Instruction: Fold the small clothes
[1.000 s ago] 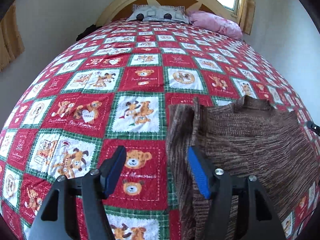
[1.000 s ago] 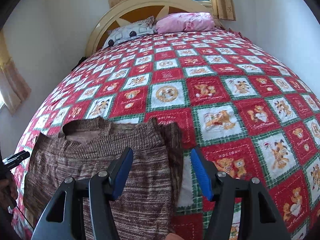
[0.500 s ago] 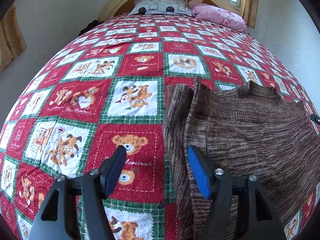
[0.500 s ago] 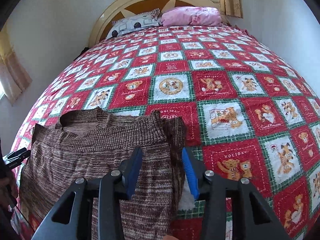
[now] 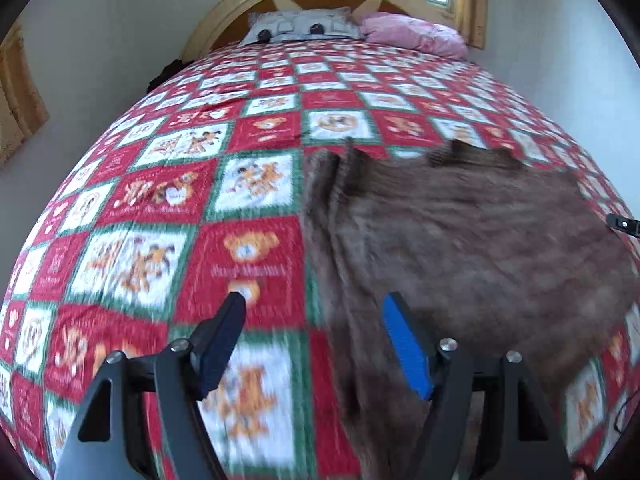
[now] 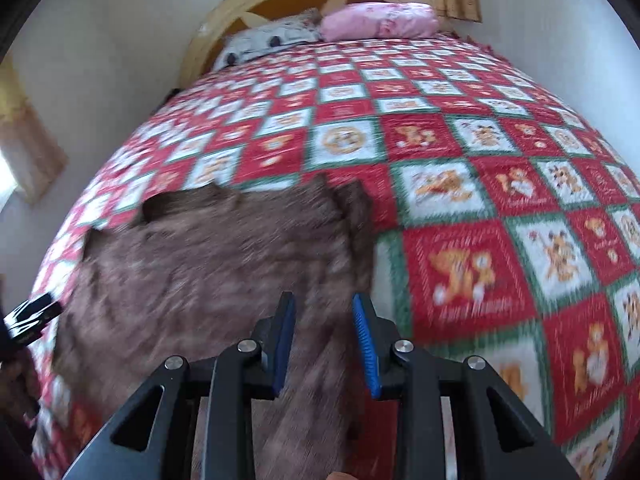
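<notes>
Brown knit sweater (image 5: 460, 240) on a red, white and green teddy-bear quilt (image 5: 160, 208).

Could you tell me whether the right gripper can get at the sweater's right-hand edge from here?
Probably yes: the right gripper is closing its fingers over the brown sweater, whose edge lies flat on the bedspread with nothing in the way.

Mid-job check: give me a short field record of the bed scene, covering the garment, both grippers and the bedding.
garment: brown knit sweater, spread flat on the quilt, neck toward the headboard
surface: red teddy-bear quilt
left gripper: jaws opening, straddling the sweater's side edge, pads not pressing it
right gripper: jaws closing over the sweater's opposite side edge, grip not visible yet
pillows: pink pillow, grey patterned pillow
image: motion-blurred
</notes>
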